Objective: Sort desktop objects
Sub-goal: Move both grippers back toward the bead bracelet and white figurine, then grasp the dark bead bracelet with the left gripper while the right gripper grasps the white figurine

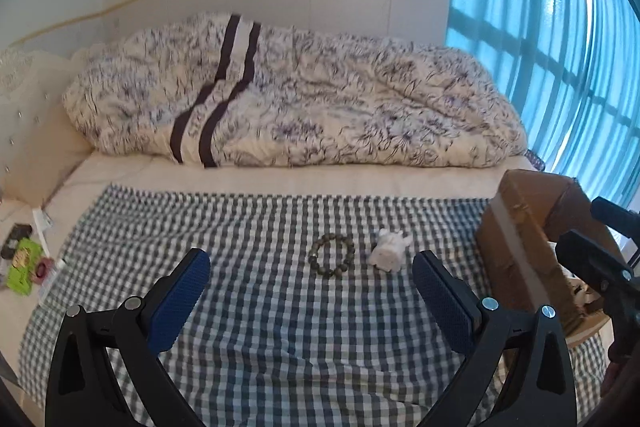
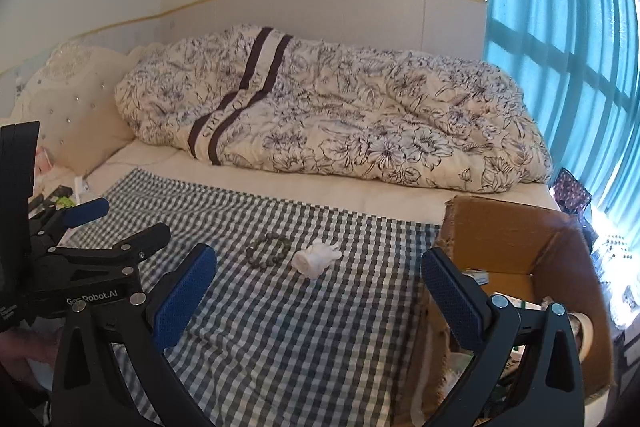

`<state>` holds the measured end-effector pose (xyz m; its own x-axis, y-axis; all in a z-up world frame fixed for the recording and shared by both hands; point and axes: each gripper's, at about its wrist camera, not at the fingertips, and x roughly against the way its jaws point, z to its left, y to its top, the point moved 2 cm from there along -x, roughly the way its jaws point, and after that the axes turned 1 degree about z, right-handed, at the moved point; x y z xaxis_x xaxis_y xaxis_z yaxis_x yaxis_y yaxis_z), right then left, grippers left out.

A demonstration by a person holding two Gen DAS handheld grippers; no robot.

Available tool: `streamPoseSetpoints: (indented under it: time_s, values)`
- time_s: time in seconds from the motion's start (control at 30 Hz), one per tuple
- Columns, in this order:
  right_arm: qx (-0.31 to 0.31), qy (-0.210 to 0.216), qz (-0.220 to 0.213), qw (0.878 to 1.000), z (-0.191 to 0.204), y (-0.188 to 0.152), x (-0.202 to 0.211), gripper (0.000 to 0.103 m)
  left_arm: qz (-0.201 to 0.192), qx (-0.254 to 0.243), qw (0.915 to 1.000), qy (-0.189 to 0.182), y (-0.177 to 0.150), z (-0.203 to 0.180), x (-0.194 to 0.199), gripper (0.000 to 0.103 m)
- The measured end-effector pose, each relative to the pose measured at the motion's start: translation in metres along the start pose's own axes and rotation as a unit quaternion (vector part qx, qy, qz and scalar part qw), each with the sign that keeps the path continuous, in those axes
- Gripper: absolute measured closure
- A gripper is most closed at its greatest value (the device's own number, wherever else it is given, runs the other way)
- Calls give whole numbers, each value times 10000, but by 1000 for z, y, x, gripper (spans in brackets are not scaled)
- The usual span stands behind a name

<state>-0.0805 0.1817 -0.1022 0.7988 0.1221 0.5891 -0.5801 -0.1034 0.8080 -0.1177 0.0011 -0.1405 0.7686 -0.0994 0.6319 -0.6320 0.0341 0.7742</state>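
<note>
Bracelet [image 1: 329, 252] lies flat on checked cloth [image 1: 260, 307] spread over the bed, w/ white figurine [image 1: 387, 251] just beside it, on the side toward the box, not touching. Box [image 2: 520, 247] sits at cloth's edge, open, bits inside too unclear to name. Left tongs [image 1: 311, 283] apart, empty, held short of bracelet. Right tongs [image 2: 318, 291] also apart, empty, nearer the box. Rumpled quilt [image 1: 300, 99] beyond cloth, well apart from bracelet.
</note>
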Motion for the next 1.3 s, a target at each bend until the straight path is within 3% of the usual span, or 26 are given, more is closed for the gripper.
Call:
streamPoseSetpoints:
  time_s: [0.27,0.63,1.17,1.23,1.3]
  values:
    - [-8,229,355,9991,-4,-8,-62,0,359,238,9990,-85,-5,18,-67,0]
    - [-90,270,852,9960,-8,-41,-155,2,953,133,9953,-142,-27,15,-167,0]
    - [-450,194,1120,9925,-25,-56,-232,7,1370,-57,9900,-334,-46,2,-254,0]
    - [-480,203,1149,9920,-25,-57,-240,7,1378,53,9902,-203,-43,7,-261,2]
    - [-488,187,1181,9916,-24,-58,-247,7,1345,144,9908,-24,-41,12,-266,19]
